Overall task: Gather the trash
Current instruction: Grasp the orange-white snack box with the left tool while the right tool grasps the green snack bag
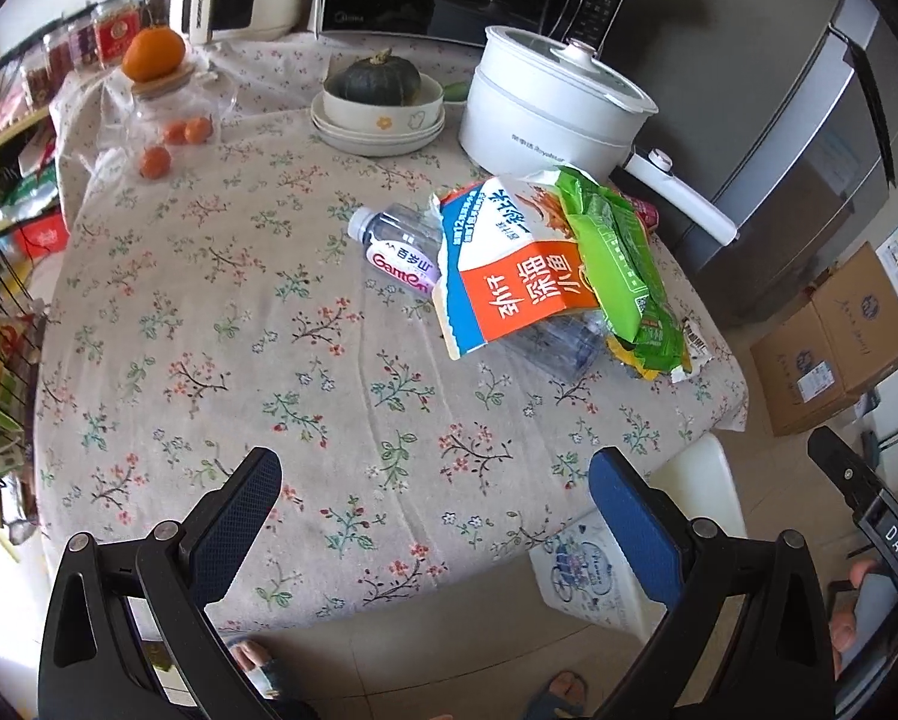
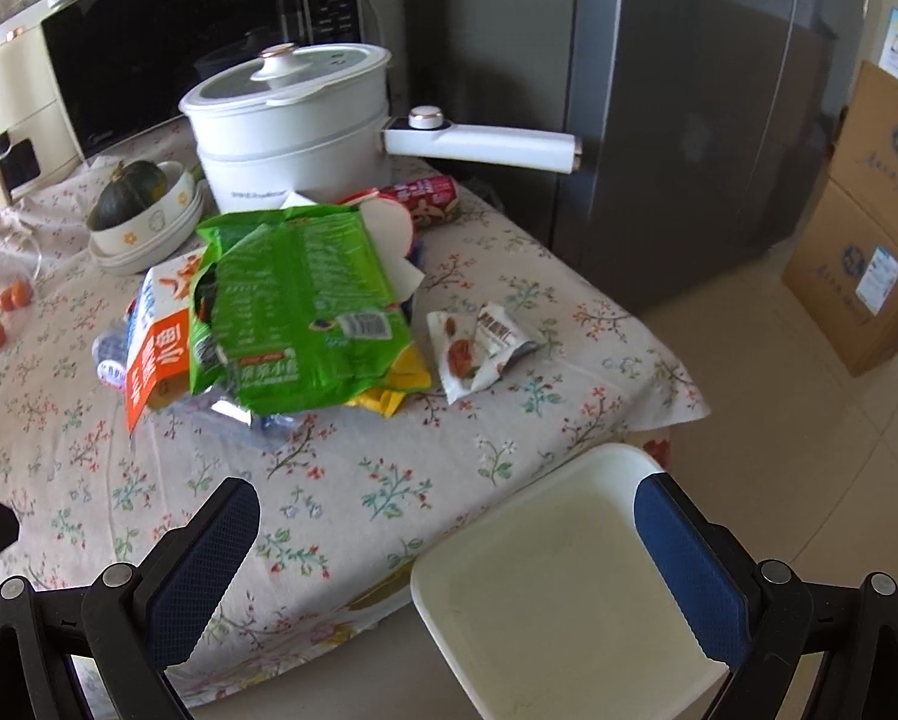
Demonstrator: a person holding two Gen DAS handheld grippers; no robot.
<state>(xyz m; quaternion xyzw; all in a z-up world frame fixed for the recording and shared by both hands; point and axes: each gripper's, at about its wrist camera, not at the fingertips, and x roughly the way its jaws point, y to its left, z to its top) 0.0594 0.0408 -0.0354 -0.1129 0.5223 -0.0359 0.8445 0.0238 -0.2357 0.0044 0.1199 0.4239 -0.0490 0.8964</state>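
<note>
Currently, the trash is seen heaped near the right edge of the flowered tablecloth (image 1: 221, 360), just in front of the white electric pot (image 1: 544, 114). Uppermost in the heap, a crumpled green snack bag (image 2: 305, 306) is laid across an orange, white and blue bag (image 1: 502, 264) printed with large characters. A clear plastic bottle (image 1: 398, 243) with a pink label is partly covered by that bag, its capped end pointing toward the table's middle. A second crushed clear bottle (image 1: 562, 339) and some yellow wrapping (image 2: 389, 396) are glimpsed beneath the pile. Just beside the heap, apart from it, a small torn white wrapper (image 2: 478, 348) with red fruit printed on it is laid flat. A red snack tube (image 2: 425, 198) is seen behind the pile, close to the pot.

A dark green squash (image 1: 374, 78) is held in a cream bowl (image 1: 383, 111) stacked on plates. A white bin (image 2: 562, 582) is placed on the floor at the table's corner; its visible interior looks bare.

The left gripper (image 1: 434, 486) is held above the cloth with its fingers spread apart and nothing between them. The right gripper (image 2: 449, 516) is likewise held wide apart, over the table edge and the bin.
</note>
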